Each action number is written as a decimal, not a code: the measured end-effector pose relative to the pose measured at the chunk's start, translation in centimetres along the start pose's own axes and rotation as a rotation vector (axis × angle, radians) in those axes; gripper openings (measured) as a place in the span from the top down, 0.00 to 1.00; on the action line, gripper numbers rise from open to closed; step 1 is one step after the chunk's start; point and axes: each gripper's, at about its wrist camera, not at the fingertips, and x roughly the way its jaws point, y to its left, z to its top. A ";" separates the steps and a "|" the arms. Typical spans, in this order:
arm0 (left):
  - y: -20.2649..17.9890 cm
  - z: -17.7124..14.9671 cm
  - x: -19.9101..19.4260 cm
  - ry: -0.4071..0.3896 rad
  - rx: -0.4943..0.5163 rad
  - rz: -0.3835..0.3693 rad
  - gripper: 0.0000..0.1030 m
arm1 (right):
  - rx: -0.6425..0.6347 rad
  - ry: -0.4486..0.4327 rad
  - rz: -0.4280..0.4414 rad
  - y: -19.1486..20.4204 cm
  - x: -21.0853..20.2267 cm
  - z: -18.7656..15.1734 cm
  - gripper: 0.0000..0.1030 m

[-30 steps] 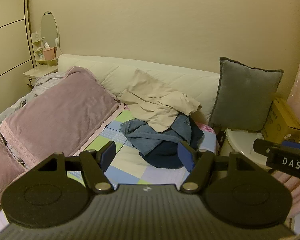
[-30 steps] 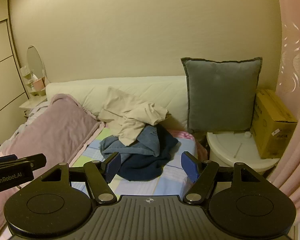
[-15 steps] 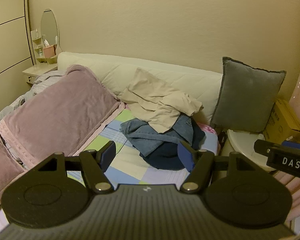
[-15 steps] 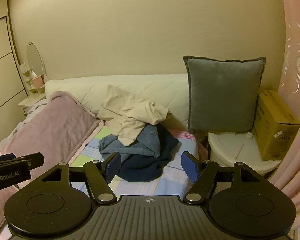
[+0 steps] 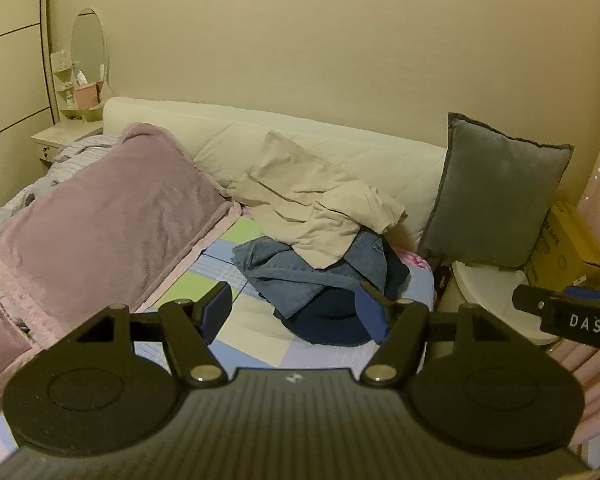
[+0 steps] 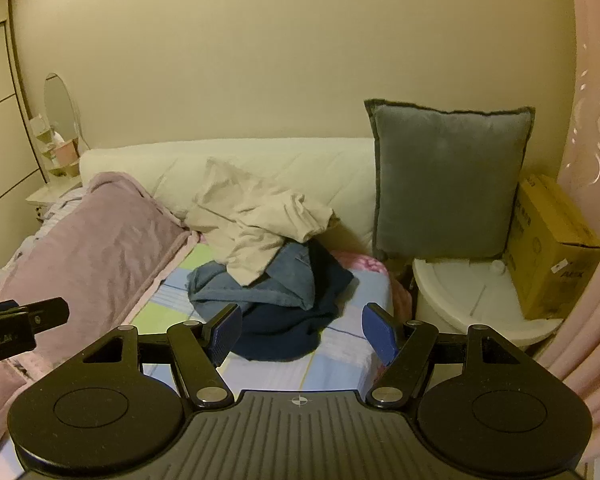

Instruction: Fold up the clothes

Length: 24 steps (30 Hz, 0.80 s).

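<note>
Beige shirt (image 5: 316, 208) over blue denim (image 5: 300, 276) — pastel checked, perhaps patchwork, bedsheet (image 5: 260, 320).

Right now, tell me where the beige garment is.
In both wrist views the beige garment lies on top of the clothes pile, draped over the blue denim piece, against the white headboard, between the pink blanket and the grey cushion.

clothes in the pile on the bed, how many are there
3 visible: a beige garment on top against the headboard, a denim blue piece under it, and a dark navy one at the bottom front. More may be hidden underneath.

Black grippers (image 5: 294, 312), blue-padded jaws
</note>
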 end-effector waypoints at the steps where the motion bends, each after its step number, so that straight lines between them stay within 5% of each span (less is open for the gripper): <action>1: 0.0 0.1 0.6 0.004 0.000 -0.001 0.37 | 0.000 0.005 0.000 -0.1 0.5 0.1 0.32; 24: -4.2 6.3 21.6 0.145 -0.011 -0.026 0.45 | -0.004 0.184 0.033 -7.0 20.9 6.9 0.32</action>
